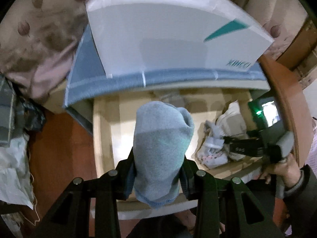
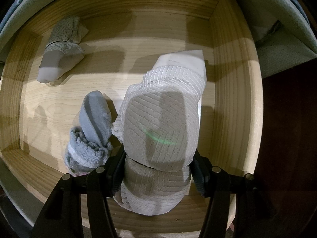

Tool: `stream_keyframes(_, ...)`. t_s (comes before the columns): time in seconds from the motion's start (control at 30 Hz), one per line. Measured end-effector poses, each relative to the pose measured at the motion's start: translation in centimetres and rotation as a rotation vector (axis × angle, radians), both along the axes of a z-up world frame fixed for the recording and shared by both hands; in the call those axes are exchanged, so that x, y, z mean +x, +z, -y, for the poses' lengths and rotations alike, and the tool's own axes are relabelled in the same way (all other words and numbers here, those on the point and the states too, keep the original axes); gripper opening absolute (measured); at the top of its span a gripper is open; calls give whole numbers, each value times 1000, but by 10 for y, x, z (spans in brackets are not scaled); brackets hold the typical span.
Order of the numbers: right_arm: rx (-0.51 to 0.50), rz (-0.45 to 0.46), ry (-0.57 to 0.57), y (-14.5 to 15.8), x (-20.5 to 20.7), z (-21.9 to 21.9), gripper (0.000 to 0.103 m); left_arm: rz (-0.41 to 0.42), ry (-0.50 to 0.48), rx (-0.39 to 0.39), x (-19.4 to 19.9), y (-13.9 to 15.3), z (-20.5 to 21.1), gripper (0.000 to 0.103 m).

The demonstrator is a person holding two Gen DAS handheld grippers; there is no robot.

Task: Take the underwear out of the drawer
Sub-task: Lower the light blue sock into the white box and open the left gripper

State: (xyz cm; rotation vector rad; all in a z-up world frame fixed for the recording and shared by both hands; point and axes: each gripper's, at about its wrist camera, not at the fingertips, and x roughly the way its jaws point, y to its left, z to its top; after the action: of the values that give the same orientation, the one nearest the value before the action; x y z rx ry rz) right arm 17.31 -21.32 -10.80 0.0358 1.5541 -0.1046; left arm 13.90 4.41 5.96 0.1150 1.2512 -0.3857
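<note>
Above the open drawer [image 1: 103, 130], the left gripper [image 1: 157, 176] pinched a blue roll [image 1: 161, 148]; a loose fold could have slipped free. Down inside, the right gripper [image 2: 157, 170] clamped a white roll [image 2: 160, 127], and lifting might have snagged the grey bundle [image 2: 93, 130] at nine o'clock. A white box [image 1: 168, 39] sat at twelve o'clock on the bedside unit.

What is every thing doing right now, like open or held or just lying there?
Drawer: pulled open.
Left tongs: shut on the blue roll.
Blue roll: held up above the drawer.
Right tongs: shut on the white roll.
White roll: gripped, inside the drawer.
Grey roll: lying loose in the drawer.
Patterned roll: lying loose at the far corner.
</note>
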Motion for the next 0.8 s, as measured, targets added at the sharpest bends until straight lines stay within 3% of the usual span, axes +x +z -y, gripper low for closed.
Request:
stream_keyframes(0.27,0,1,0,0,0,0,55,162,-33,-38,-5,70,5,38)
stream_keyframes(0.5,1,1,0,0,0,0,55,340,6,-64,13,130,3,38)
stream_keyframes(0.8,0,1,1,0,0,0,55,448,33,-43,64,159,16,38)
